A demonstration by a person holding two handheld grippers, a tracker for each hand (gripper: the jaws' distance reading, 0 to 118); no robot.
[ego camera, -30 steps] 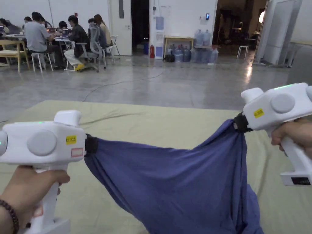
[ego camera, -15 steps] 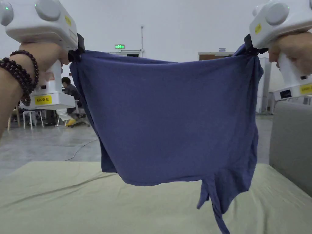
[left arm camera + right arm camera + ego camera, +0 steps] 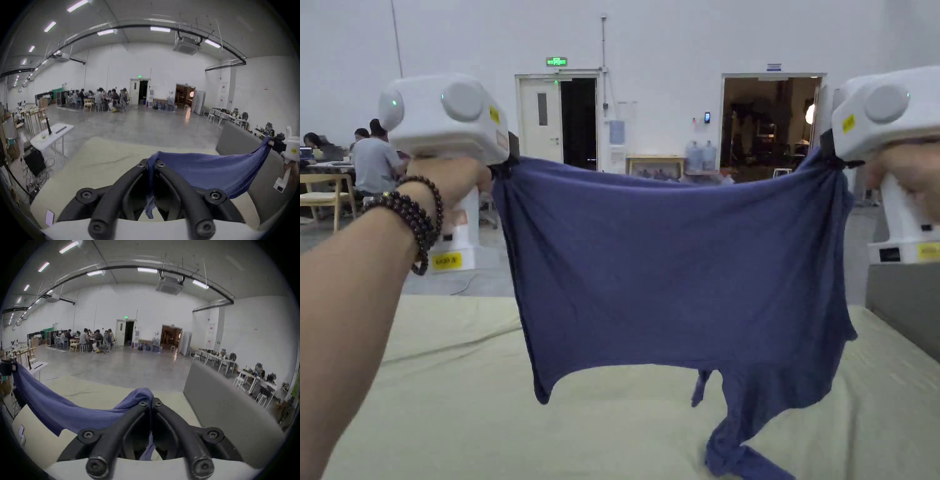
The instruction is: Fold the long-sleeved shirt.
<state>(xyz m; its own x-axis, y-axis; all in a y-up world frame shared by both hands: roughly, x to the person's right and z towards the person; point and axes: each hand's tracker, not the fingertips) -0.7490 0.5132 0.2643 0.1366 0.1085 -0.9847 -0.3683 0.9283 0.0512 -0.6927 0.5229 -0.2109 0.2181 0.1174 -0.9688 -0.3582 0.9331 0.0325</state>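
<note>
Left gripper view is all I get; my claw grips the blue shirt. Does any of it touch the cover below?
Observer: Yes. Head view shows a sleeve hanging from the shirt at its lower right and bunching on the pale cover.
Operator: Is the right claw fully shut?
Observer: Right gripper view shows both jaws of the right claw pressing a bunched corner.

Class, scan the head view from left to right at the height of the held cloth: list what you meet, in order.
Beaded bracelet → left tongs → blue shirt → right tongs → right hand.
</note>
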